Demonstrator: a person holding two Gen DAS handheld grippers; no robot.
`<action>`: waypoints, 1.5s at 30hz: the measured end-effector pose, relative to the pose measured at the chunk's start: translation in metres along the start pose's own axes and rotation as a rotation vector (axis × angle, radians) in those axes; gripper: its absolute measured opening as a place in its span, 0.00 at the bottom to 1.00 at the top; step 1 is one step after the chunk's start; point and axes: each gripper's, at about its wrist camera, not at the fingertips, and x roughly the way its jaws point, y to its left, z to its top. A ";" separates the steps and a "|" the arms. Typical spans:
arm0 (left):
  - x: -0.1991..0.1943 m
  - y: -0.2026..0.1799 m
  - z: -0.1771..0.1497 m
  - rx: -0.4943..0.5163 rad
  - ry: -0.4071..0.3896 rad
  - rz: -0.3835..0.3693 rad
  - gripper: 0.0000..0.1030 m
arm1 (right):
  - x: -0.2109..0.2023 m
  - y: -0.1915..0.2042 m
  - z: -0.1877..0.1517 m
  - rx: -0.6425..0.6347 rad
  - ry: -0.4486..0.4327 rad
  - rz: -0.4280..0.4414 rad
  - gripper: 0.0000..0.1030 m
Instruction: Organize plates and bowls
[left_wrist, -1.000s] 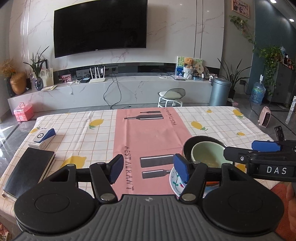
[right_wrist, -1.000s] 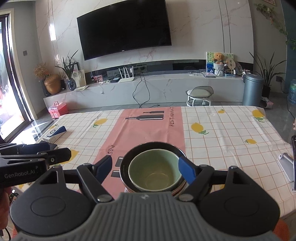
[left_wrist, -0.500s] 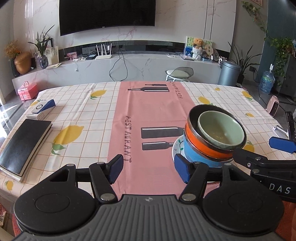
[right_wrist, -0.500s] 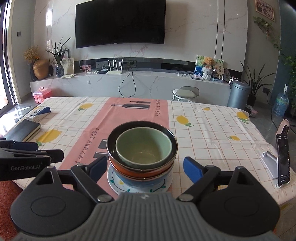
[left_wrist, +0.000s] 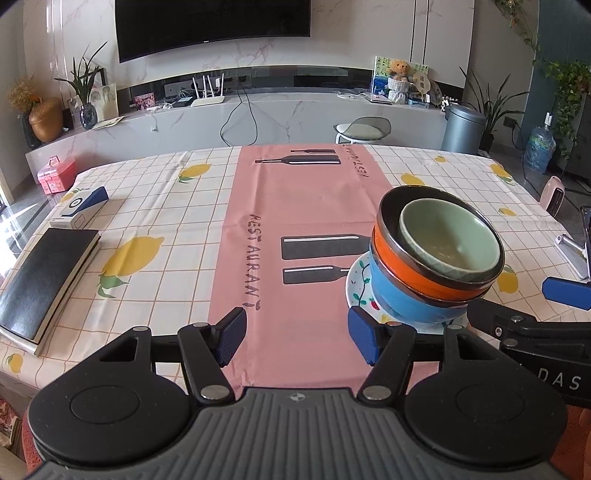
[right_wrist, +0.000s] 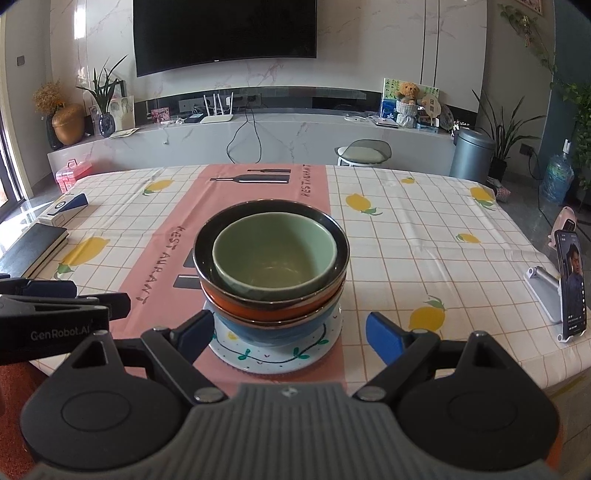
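Jaws wide, right gripper (right_wrist: 290, 332) flanks plate (right_wrist: 275, 356) at table edge (right_wrist: 554, 373).

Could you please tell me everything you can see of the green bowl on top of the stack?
The green bowl is pale, glossy and ceramic-looking, round with a thick rim, upright and empty, though its bottom looks faintly stained. It nests inside a wider dark-rimmed orange bowl, which sits in a blue bowl on a small painted plate, all on the tablecloth's pink strip. Only the orange bowl touches it; no tongs touch it.
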 end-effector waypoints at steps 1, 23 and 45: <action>0.000 -0.001 0.000 0.002 0.002 0.001 0.72 | 0.000 0.000 0.000 0.000 0.000 0.000 0.85; -0.006 -0.003 0.000 0.014 -0.001 -0.017 0.72 | -0.004 0.002 0.001 -0.012 0.011 0.011 0.85; -0.006 -0.004 -0.004 0.011 0.007 -0.020 0.73 | -0.004 0.004 0.001 -0.018 0.020 0.010 0.85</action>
